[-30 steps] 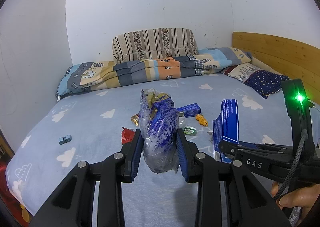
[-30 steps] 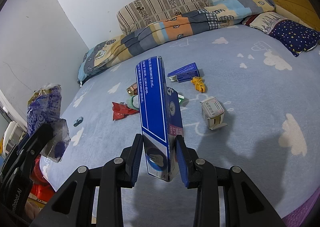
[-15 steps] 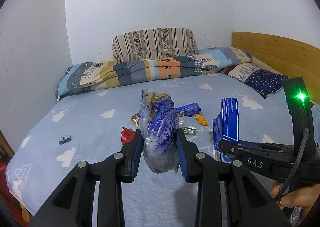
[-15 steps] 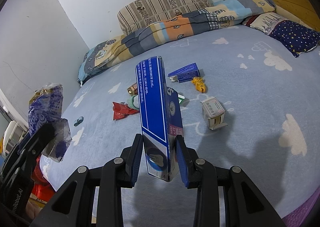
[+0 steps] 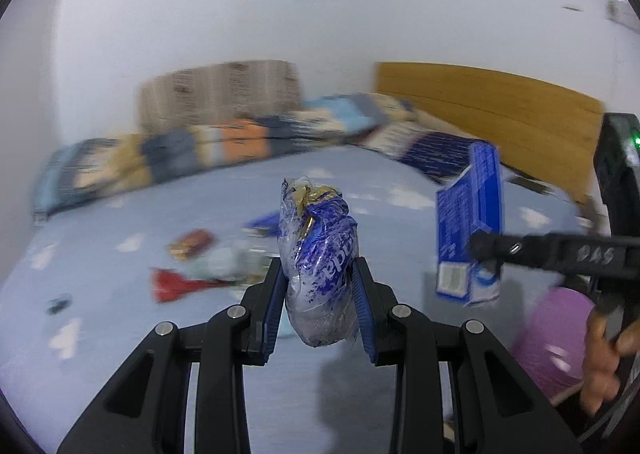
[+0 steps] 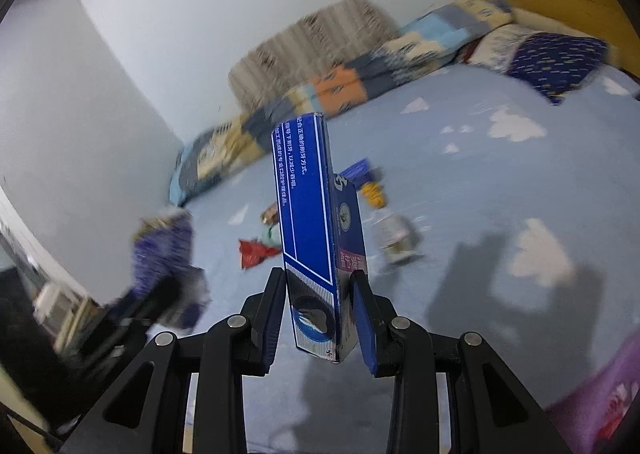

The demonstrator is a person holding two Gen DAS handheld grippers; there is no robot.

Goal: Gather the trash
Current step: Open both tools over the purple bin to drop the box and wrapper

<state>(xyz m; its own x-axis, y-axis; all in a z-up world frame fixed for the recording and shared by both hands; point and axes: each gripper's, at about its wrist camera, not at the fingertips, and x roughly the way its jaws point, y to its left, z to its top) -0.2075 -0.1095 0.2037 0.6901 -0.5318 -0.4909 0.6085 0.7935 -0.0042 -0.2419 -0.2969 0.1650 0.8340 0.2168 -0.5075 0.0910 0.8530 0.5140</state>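
Behind us the bed (image 5: 360, 394) carries leftover litter, a red wrapper (image 5: 176, 284) nearest. Our left gripper (image 5: 320, 294) has its jaws clenched on a crumpled blue plastic bag (image 5: 320, 254); our right gripper (image 6: 320, 302) clamps an upright blue toothpaste box (image 6: 308, 206), long axis pointing away.

Bed (image 6: 500, 294) under a pale blue sheet with white clouds. On it: red wrapper (image 6: 256, 252), small white carton (image 6: 396, 240), orange scrap (image 6: 374, 192), blue box (image 6: 360, 170), patchwork quilt (image 6: 360, 82), striped pillow (image 6: 312, 38), navy starred pillow (image 6: 560, 58).
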